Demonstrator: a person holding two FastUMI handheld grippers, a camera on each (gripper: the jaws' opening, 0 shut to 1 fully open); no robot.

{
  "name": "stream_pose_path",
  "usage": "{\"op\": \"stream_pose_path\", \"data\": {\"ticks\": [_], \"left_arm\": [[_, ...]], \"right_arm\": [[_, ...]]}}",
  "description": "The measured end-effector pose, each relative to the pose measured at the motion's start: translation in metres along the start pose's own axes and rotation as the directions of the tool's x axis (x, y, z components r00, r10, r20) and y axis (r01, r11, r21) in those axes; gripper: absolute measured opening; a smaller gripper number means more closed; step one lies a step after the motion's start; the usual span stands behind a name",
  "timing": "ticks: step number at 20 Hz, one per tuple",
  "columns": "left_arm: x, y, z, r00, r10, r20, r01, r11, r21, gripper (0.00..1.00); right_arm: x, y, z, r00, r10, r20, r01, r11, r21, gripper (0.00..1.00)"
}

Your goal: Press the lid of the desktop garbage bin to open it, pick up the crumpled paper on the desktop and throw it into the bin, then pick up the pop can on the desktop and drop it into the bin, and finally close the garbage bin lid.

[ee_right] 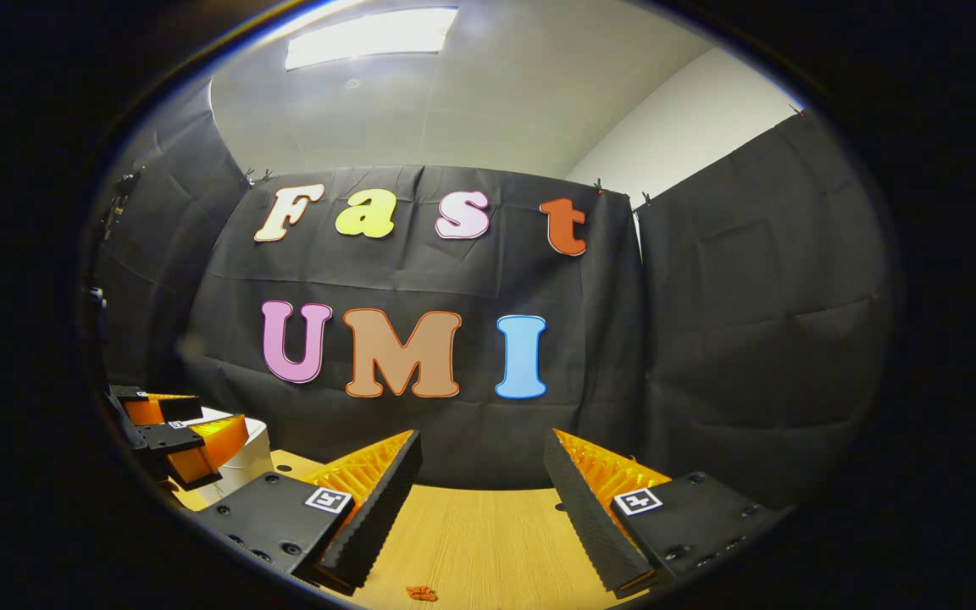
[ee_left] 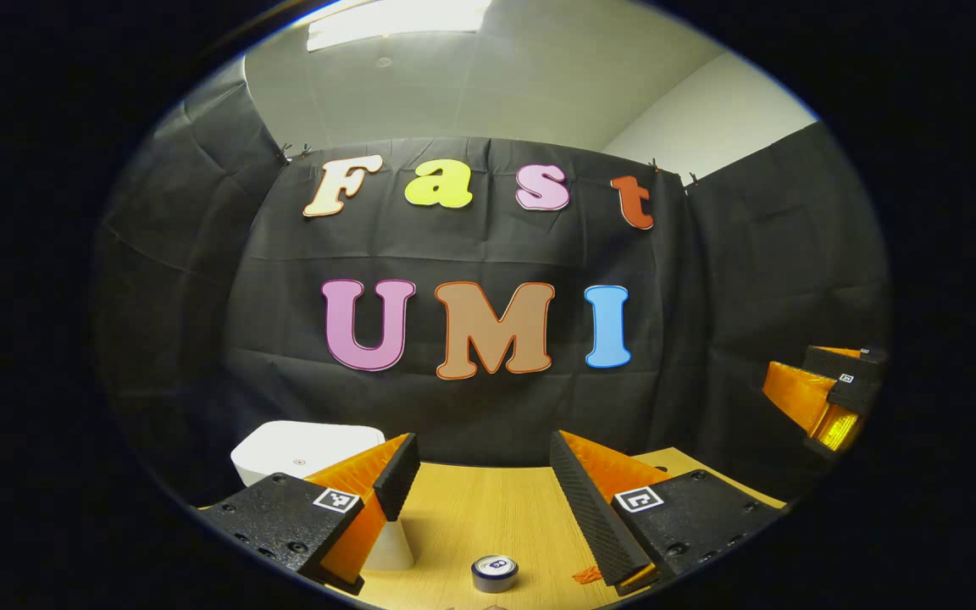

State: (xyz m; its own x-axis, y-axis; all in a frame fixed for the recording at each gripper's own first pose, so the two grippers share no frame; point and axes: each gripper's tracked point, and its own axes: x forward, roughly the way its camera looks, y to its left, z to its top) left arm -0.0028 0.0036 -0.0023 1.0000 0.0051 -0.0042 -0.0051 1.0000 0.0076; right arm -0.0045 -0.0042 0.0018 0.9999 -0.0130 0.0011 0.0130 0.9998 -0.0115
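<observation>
The white garbage bin (ee_left: 302,453) stands at the left on the wooden table (ee_left: 488,517), its lid down. The pop can (ee_left: 495,572) stands upright close in front of my left gripper (ee_left: 479,500), which hangs open over the table with nothing between its fingers. The can lies lower in the view than the fingertips. My right gripper (ee_right: 479,508) is open too, held above bare table (ee_right: 471,534). From there the left gripper (ee_right: 174,432) shows at the far left, in front of the bin (ee_right: 246,462). The right gripper (ee_left: 827,398) appears at the far right of the left gripper view.
A small orange scrap (ee_left: 587,576) lies on the table right of the can, and shows again as the scrap (ee_right: 420,593) near the bottom of the right gripper view. Black cloth walls close the booth behind and on both sides.
</observation>
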Motion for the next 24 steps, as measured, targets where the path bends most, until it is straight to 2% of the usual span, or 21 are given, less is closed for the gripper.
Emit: {"op": "stream_pose_path", "data": {"ticks": [7, 8, 9, 13, 24], "left_arm": [[0.004, -0.005, 0.004, 1.000, -0.017, 0.009, 0.017, 0.999, 0.028, 0.93], [0.005, -0.005, 0.005, 1.000, -0.020, 0.010, 0.020, 0.999, 0.032, 0.93], [0.006, -0.008, 0.007, 1.000, -0.027, 0.014, 0.026, 0.999, 0.031, 0.92], [0.009, -0.017, 0.012, 0.998, -0.049, 0.035, 0.047, 0.998, 0.038, 0.93], [0.008, -0.004, 0.022, 0.997, -0.006, 0.072, 0.002, 0.998, 0.057, 0.92]], "right_arm": [[-0.002, -0.003, 0.008, 1.000, -0.015, 0.019, 0.015, 1.000, -0.005, 0.96], [-0.003, -0.004, 0.010, 1.000, -0.015, 0.027, 0.015, 1.000, -0.005, 1.00], [-0.004, -0.005, 0.011, 0.999, -0.017, 0.033, 0.017, 1.000, -0.008, 0.96], [-0.006, -0.009, 0.013, 0.999, -0.021, 0.047, 0.022, 1.000, -0.014, 0.96], [0.004, -0.012, 0.011, 0.999, -0.016, 0.045, 0.015, 1.000, 0.015, 0.96]]}}
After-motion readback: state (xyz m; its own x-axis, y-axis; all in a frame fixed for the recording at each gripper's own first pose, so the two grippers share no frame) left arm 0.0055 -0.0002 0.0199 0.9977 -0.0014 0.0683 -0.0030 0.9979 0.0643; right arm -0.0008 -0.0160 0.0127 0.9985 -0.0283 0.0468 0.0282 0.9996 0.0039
